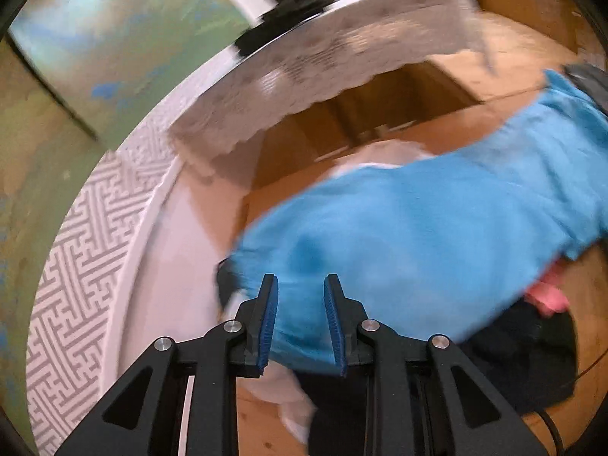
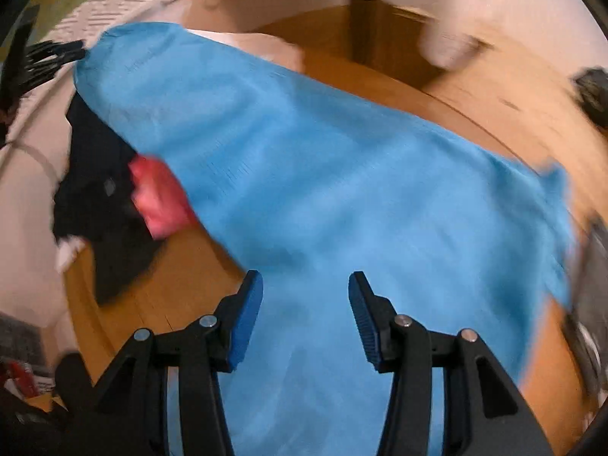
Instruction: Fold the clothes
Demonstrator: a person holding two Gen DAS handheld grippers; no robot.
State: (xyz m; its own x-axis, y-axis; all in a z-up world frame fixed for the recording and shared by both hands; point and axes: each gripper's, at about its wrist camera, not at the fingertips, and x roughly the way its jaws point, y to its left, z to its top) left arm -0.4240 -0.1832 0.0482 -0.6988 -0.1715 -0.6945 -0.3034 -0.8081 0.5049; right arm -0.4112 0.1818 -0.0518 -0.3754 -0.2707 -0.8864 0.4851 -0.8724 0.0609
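A bright blue garment (image 1: 410,224) lies spread across a wooden table (image 1: 467,129), blurred by motion. In the left wrist view my left gripper (image 1: 301,285) stands open over the garment's near end, nothing between its blue pads. In the right wrist view the blue garment (image 2: 323,174) fills the middle, and my right gripper (image 2: 306,281) is open just above it, jaws wide apart. A black garment (image 2: 102,190) and a pink cloth (image 2: 159,193) lie partly under the blue one's edge. The other gripper (image 2: 53,55) shows at that view's far left.
A white cloth (image 1: 288,399) pokes out beneath the blue garment. A lace-edged white cover (image 1: 323,76) hangs over a surface behind the table. A patterned white mat (image 1: 87,250) lies on the floor at left. A dark object (image 2: 592,91) sits at the right edge.
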